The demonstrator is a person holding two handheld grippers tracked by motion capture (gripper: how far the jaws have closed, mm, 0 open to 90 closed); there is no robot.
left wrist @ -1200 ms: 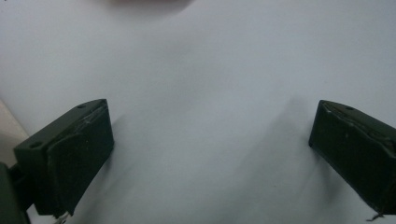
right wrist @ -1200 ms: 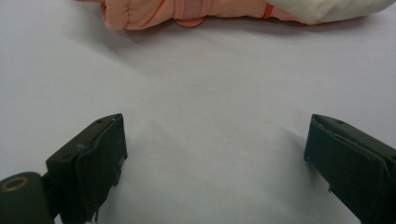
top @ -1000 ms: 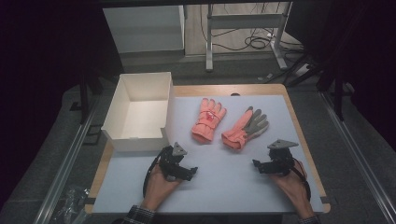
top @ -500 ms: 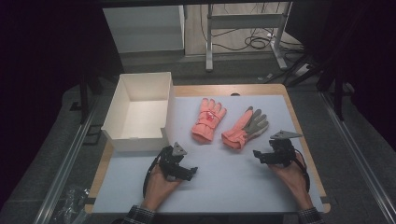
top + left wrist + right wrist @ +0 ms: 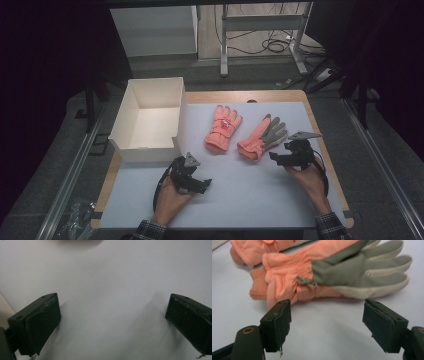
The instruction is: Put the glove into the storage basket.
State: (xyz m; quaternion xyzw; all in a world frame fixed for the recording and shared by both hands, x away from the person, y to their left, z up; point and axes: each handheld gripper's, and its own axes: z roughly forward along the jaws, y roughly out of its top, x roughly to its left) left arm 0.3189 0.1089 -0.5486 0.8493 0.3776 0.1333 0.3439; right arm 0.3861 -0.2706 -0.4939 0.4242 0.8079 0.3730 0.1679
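Right gripper [image 5: 325, 323] is holding its jaws wide apart and empty, squared up to the salmon-pink padded glove with grey palm [image 5: 332, 275] lying palm-up at upper centre, apparently lining up for a grab near the cuff. Left gripper [image 5: 112, 322] is hovering wide apart over bare white tabletop [image 5: 107, 285], empty.

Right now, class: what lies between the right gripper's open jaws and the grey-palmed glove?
Nothing: in the right gripper view, bare white table cover separates the right gripper from the grey-palmed glove.
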